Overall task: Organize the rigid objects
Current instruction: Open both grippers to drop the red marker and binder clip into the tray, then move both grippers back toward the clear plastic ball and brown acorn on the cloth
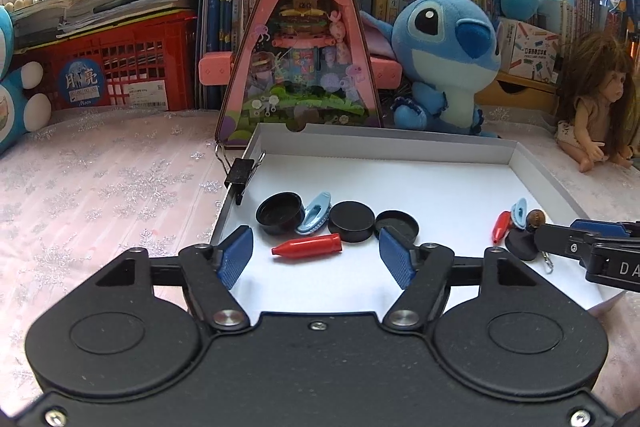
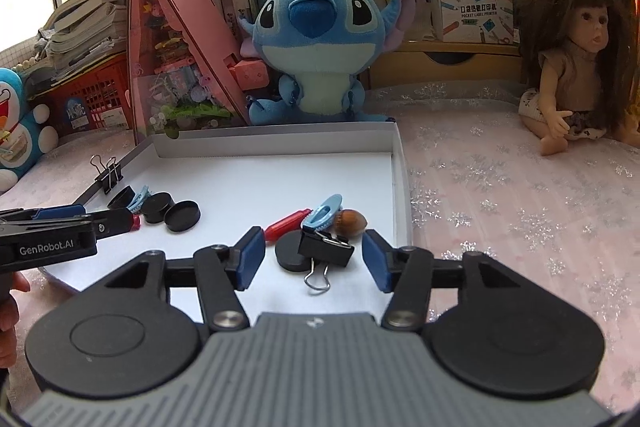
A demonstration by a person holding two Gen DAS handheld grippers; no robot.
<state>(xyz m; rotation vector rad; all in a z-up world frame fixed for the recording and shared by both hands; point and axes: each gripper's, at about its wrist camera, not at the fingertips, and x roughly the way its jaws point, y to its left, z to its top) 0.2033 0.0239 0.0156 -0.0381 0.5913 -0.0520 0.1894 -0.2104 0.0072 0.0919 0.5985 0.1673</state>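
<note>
Crowding worries us: with our left gripper (image 1: 316,251) open over the red plastic bullet-shaped cap (image 1: 307,246) and our right gripper (image 2: 314,259) open around the black metal binder clip (image 2: 325,248), both in the shallow white cardboard tray (image 2: 280,143), closing could knock the brown acorn (image 2: 353,222) at one o'clock.

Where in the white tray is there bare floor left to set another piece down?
The back half of the white tray is bare, up to the far wall near the blue plush. The middle strip between the two clusters is also free. It is crowded around the black caps at the left, and around the binder clip and acorn at the right.
</note>
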